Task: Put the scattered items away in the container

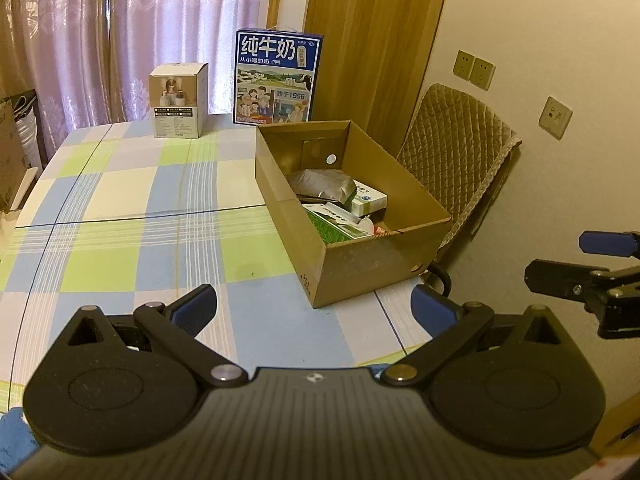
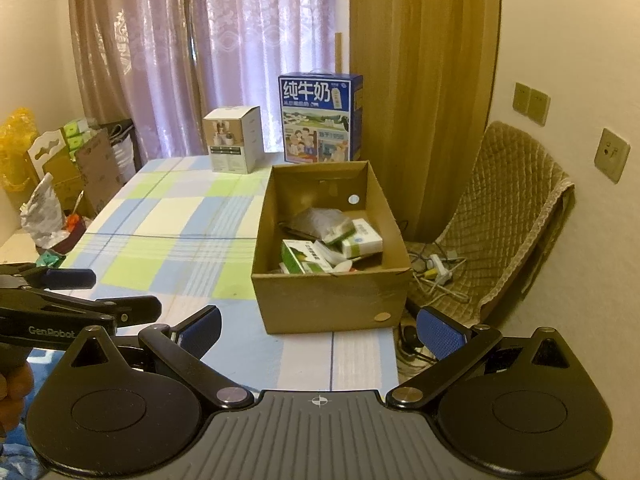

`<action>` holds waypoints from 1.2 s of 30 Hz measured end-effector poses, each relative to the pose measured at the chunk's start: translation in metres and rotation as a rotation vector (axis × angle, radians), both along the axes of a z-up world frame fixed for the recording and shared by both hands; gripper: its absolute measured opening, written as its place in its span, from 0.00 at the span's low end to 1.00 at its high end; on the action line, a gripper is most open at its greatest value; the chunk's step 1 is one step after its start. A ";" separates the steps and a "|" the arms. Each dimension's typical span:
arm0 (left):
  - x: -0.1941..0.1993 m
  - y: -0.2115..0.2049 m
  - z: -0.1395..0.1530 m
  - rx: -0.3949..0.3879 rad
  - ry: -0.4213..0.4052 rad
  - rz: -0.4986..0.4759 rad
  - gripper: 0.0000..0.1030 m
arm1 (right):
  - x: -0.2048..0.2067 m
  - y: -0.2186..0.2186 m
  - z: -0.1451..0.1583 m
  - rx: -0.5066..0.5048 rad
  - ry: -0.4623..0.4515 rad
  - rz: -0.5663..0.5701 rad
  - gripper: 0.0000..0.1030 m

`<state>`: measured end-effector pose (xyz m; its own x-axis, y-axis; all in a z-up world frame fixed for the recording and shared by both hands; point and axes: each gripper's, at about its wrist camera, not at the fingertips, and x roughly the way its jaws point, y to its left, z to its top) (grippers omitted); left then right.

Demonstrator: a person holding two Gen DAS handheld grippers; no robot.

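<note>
An open cardboard box (image 1: pixel 384 264) (image 2: pixel 332 300) stands on the checked tablecloth at the table's right edge. Inside lie a grey foil pouch (image 1: pixel 320 186) (image 2: pixel 316 220), a green and white carton (image 1: pixel 336 226) (image 2: pixel 300 258), a white medicine box (image 1: pixel 370 200) (image 2: pixel 362 240) and other small items. My left gripper (image 1: pixel 316 308) is open and empty, held above the table in front of the box. My right gripper (image 2: pixel 320 332) is open and empty, also short of the box's near wall. The right gripper shows at the right edge of the left wrist view (image 1: pixel 576 264).
A blue milk carton case (image 1: pixel 276 78) (image 2: pixel 320 118) and a small white product box (image 1: pixel 180 100) (image 2: pixel 234 140) stand at the table's far edge. A quilted chair (image 1: pixel 452 160) (image 2: pixel 496 216) is right of the table. Boxes and bags (image 2: pixel 60 184) crowd the floor at left.
</note>
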<state>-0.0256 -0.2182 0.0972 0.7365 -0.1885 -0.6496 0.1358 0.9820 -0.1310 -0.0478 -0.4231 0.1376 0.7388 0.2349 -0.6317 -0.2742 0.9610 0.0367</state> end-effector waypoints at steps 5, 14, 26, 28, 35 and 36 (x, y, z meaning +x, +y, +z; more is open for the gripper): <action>-0.002 0.000 0.002 0.010 -0.014 0.005 0.99 | -0.004 0.002 0.002 -0.001 -0.008 0.001 0.98; -0.005 0.004 0.004 0.010 -0.023 0.014 0.99 | -0.004 0.004 0.004 -0.001 -0.008 0.003 0.98; -0.005 0.004 0.006 0.014 -0.031 0.011 0.99 | -0.005 -0.001 0.004 0.000 -0.008 -0.005 0.98; -0.006 0.004 0.006 0.016 -0.032 0.009 0.99 | -0.006 -0.002 0.003 0.002 -0.008 -0.008 0.98; -0.008 0.002 0.003 0.023 -0.030 0.010 0.99 | -0.009 -0.002 0.003 0.008 -0.008 -0.009 0.98; -0.008 0.002 0.003 0.024 -0.029 0.010 0.99 | -0.009 -0.002 0.003 0.008 -0.007 -0.009 0.98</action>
<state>-0.0337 -0.2158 0.1002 0.7569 -0.1662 -0.6320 0.1298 0.9861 -0.1039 -0.0570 -0.4251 0.1402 0.7453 0.2331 -0.6247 -0.2660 0.9631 0.0421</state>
